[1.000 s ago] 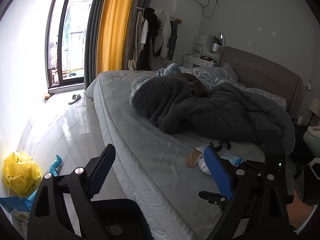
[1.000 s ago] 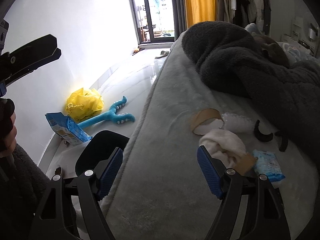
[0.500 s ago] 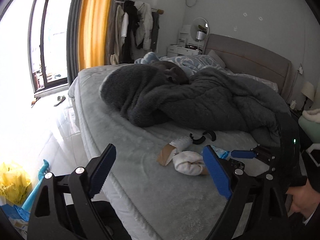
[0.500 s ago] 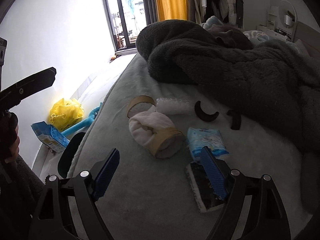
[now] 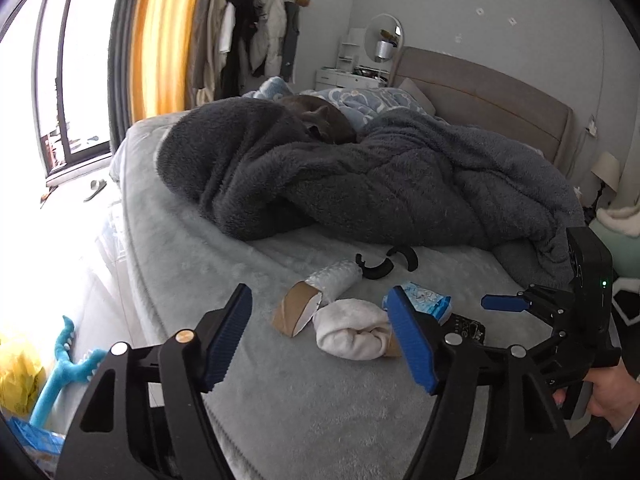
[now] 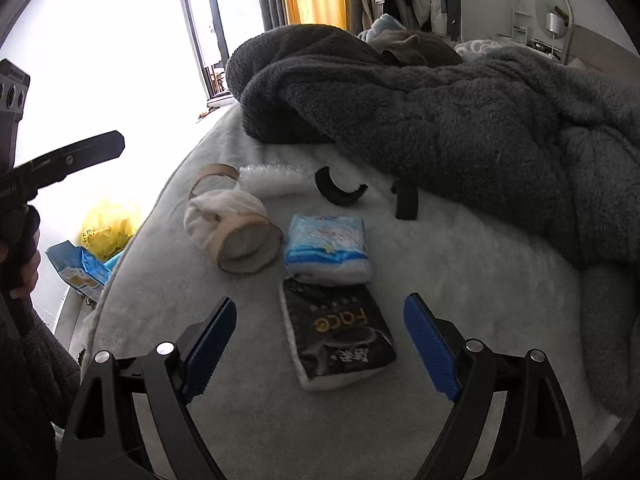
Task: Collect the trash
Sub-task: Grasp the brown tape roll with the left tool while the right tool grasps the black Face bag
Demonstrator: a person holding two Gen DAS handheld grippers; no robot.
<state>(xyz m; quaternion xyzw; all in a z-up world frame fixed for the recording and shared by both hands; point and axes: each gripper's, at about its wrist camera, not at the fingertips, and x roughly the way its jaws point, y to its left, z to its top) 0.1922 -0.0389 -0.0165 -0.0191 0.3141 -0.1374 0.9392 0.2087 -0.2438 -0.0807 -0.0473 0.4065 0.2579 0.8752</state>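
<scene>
Bed [image 6: 480, 280] with dark blanket [image 6: 440, 120] heaped at far side. Trash lies on bare near part: black packet [image 6: 340, 336] between right gripper [image 6: 320, 348] fingers, not touched, fingers apart and opening. Blue-white packet [image 6: 326, 248] just beyond; tape roll [image 6: 248, 248] stuffed with white cloth beside it. Left gripper [image 5: 320, 340] fingers apart, closing, nothing clamped; white cloth [image 5: 352, 334] lies ahead
</scene>
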